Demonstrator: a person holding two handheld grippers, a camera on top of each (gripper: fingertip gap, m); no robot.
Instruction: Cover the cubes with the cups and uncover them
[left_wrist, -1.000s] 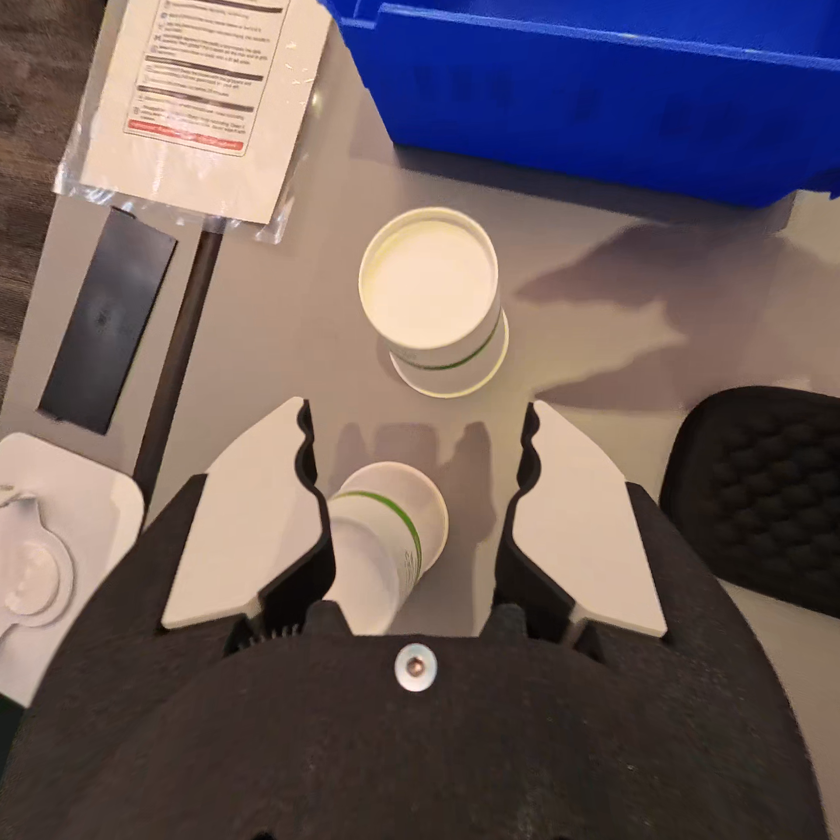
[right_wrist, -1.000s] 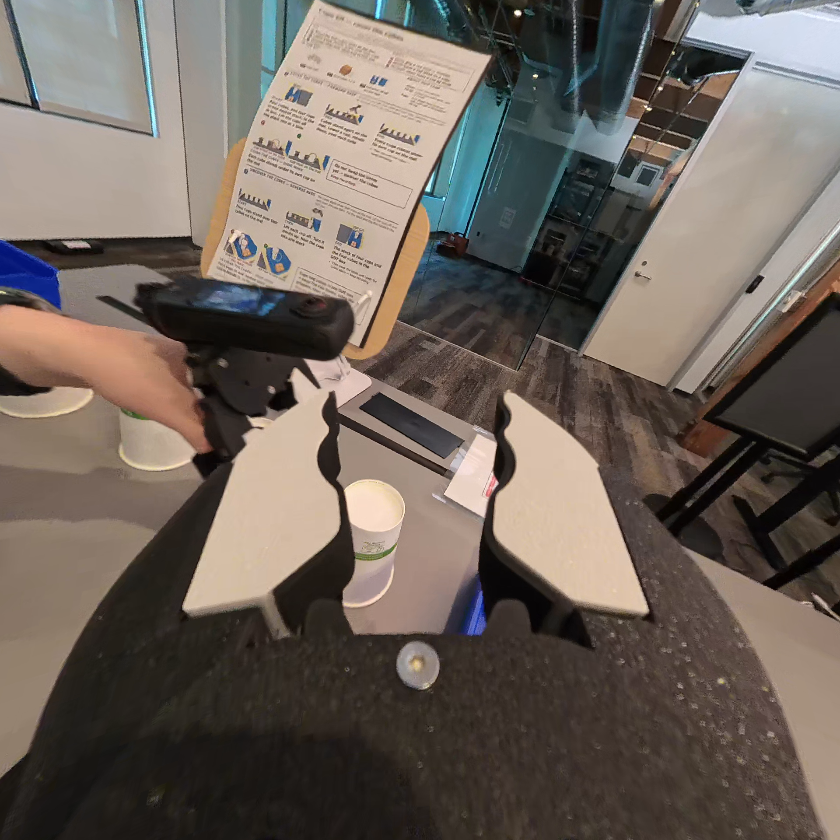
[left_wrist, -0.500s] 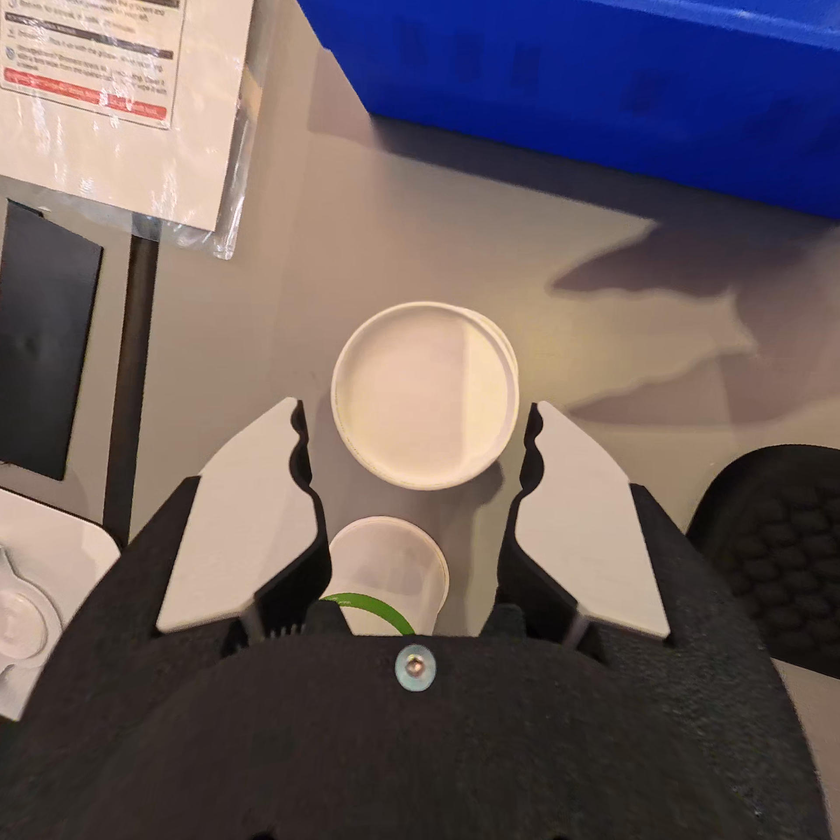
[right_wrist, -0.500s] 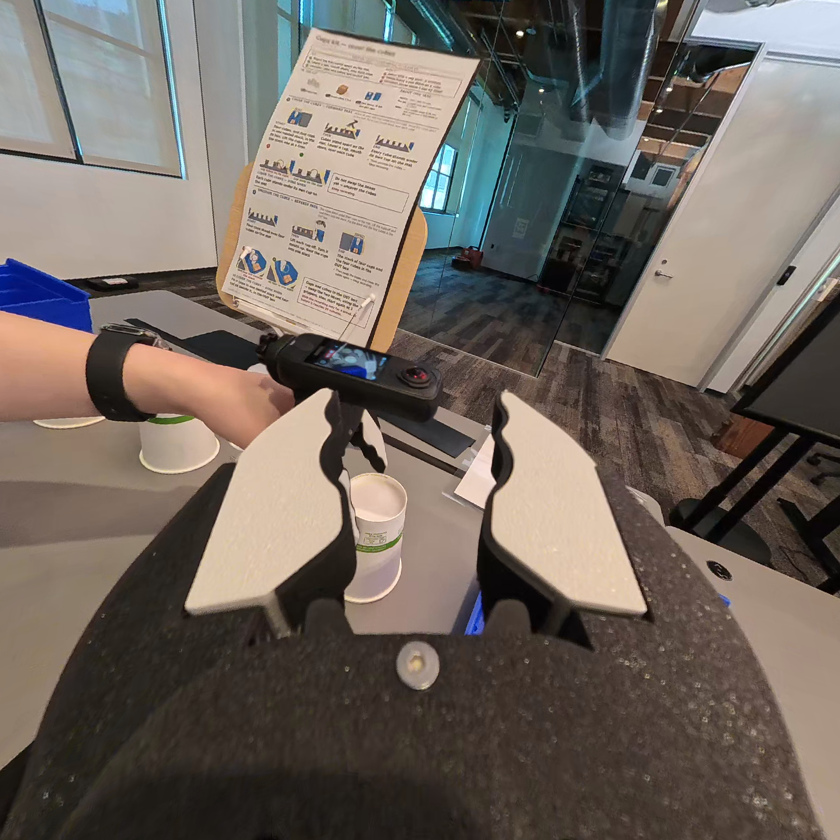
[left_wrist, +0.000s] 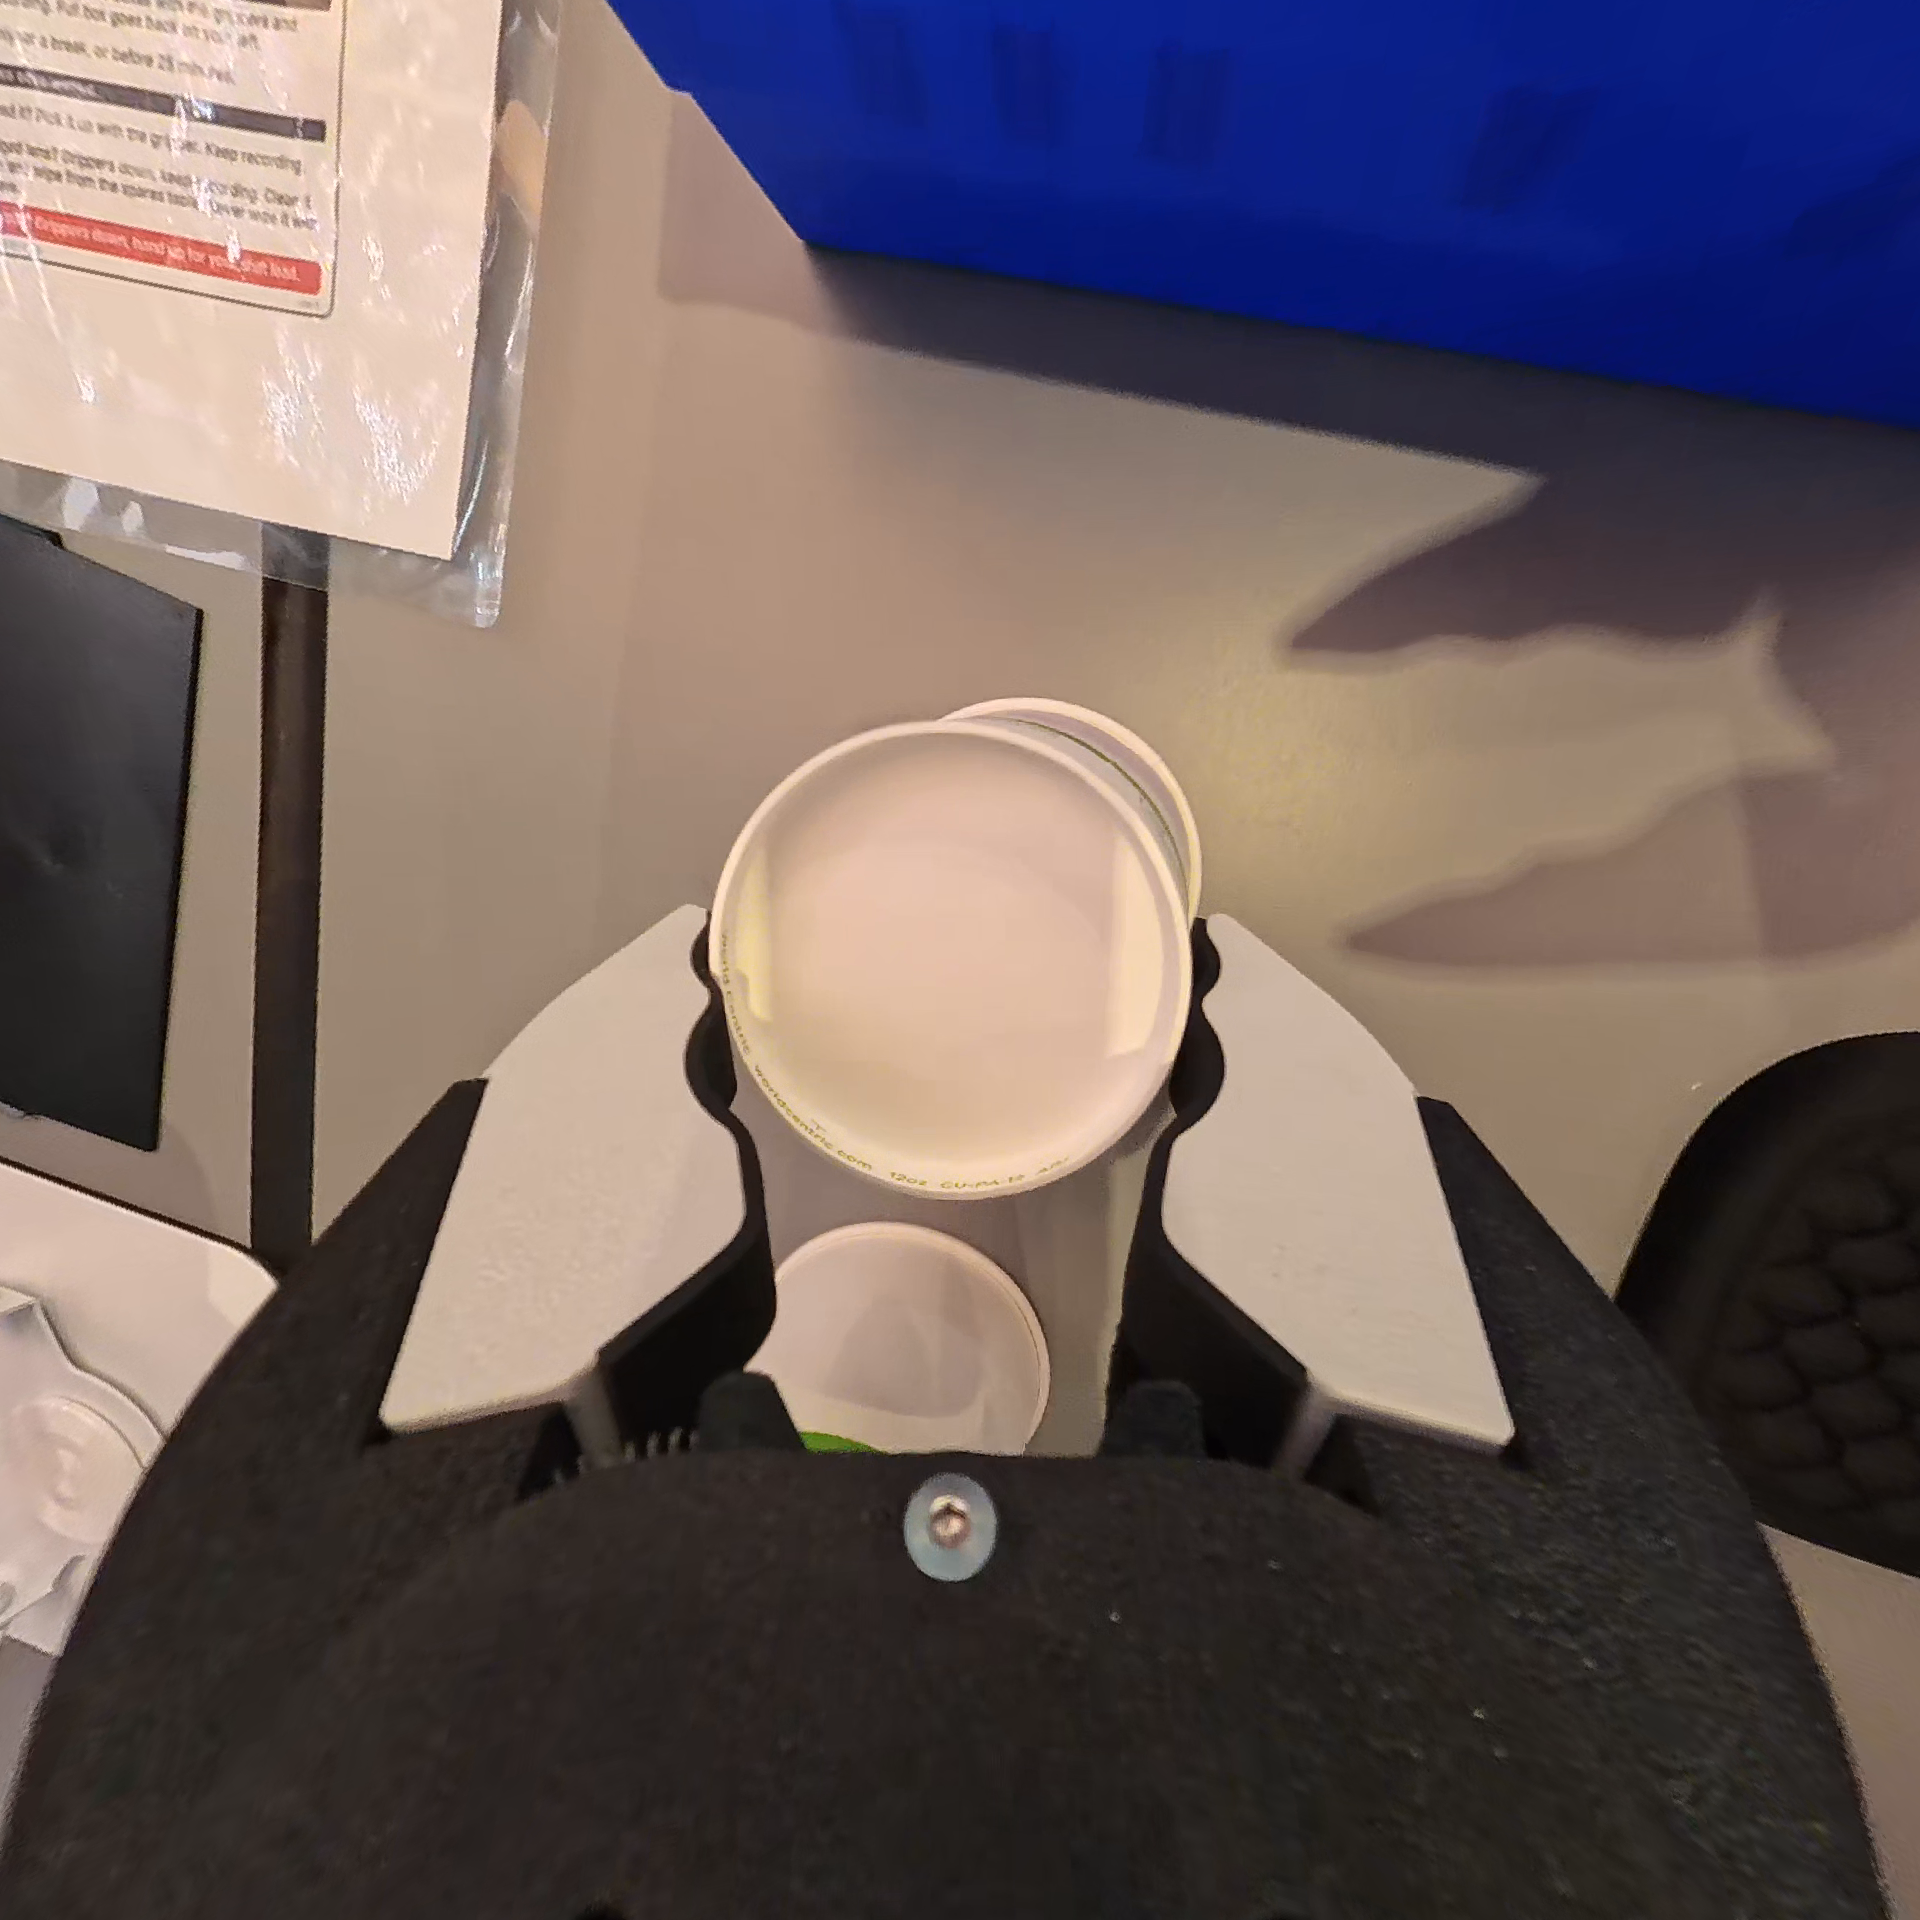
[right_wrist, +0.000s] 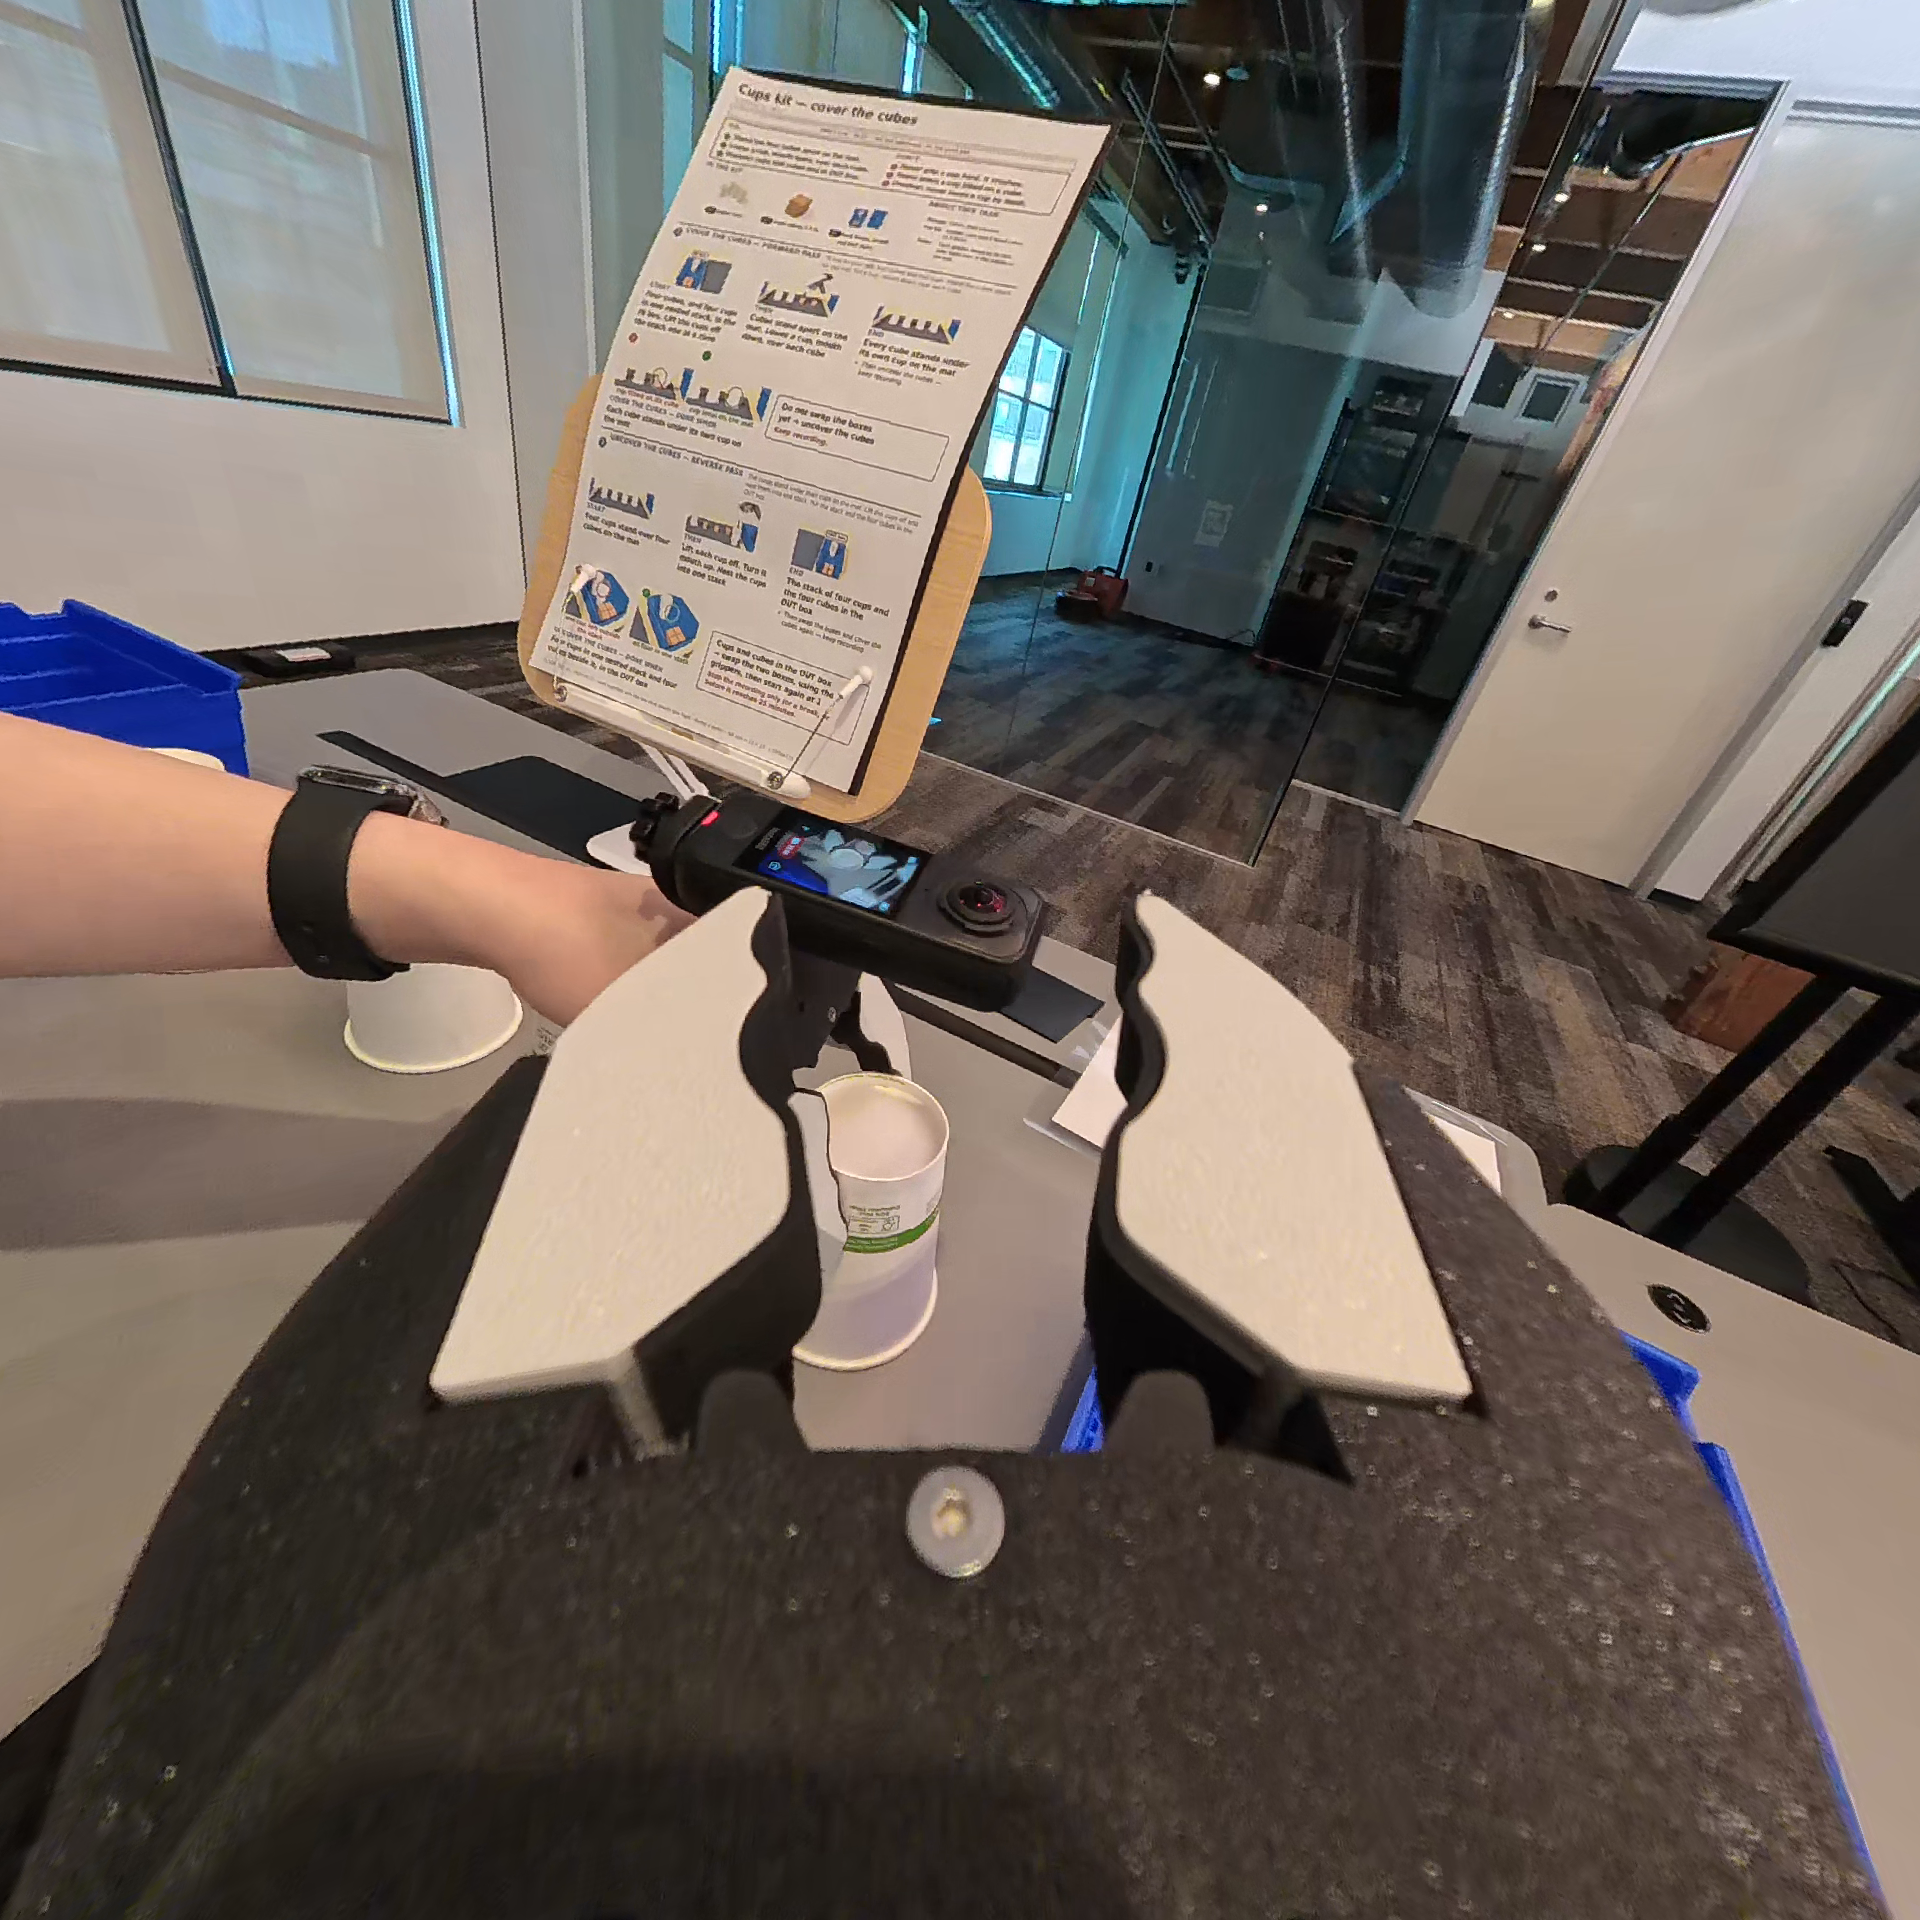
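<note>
The grey table (left_wrist: 935, 520) is lying under both grippers, with a blue bin (left_wrist: 1351, 156) sitting well ahead of the left gripper (left_wrist: 951, 997). That gripper is clasping an upturned paper cup (left_wrist: 951, 977) (white, with a green band) between its fingers, seemingly pressing both sides. A second upturned cup (left_wrist: 904, 1340) is standing nearer its palm, below the first. The right gripper (right_wrist: 940, 997) is hanging spread and empty, with another upturned cup (right_wrist: 883, 1195) standing just ahead between its fingers
</note>
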